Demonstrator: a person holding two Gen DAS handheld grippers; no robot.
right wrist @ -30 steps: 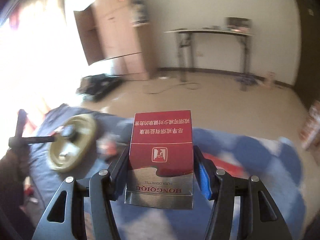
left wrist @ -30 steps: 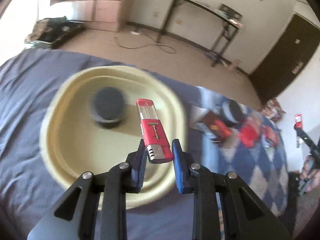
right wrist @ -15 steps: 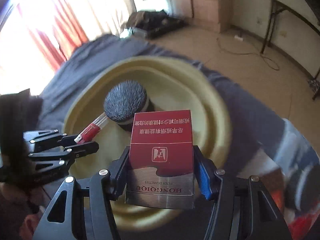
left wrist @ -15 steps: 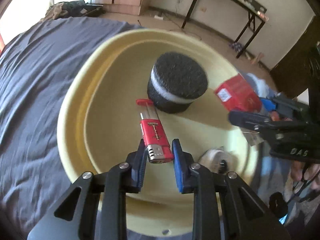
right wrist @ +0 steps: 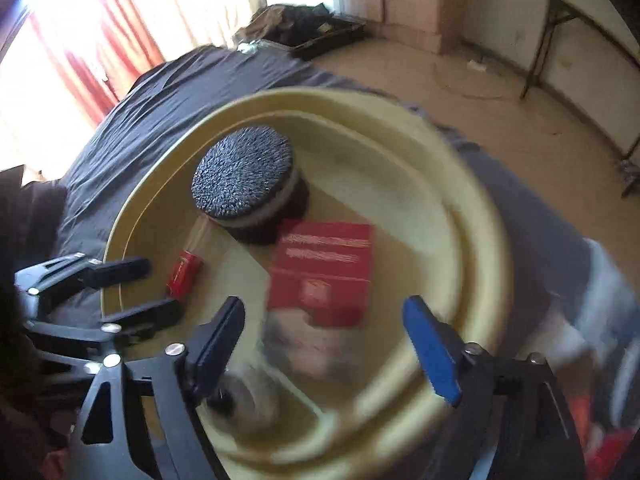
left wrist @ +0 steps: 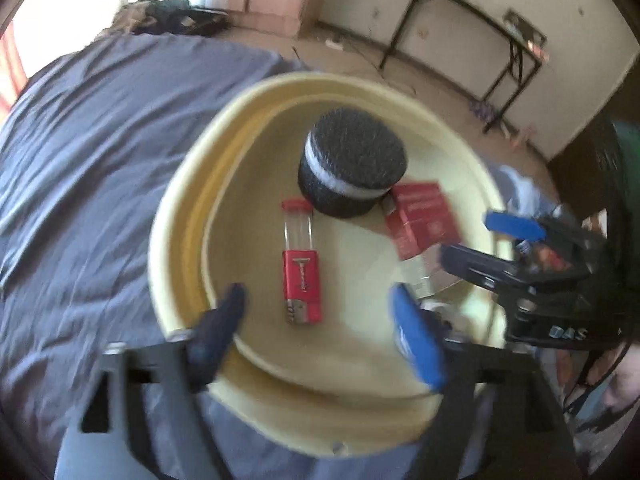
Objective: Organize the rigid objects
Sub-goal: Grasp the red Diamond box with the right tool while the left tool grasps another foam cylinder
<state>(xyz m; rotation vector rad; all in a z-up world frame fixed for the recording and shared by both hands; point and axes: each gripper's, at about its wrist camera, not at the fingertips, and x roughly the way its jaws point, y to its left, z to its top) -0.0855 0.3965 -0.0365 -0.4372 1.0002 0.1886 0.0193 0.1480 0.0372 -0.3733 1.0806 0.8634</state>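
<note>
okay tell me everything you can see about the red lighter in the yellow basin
The red lighter lies flat on the floor of the yellow basin, free of both tongs. It looks like plastic: a red body with a small gold emblem, a clear section capped in red pointing toward the black round brush, and a silvery metal end nearest the open left tongs. Whether it touches the brush is unclear.

One basin (left wrist: 180,216), one lighter (left wrist: 302,280), one cigarette pack (right wrist: 326,272), one round brush (left wrist: 352,172) (all inside basin).
</note>
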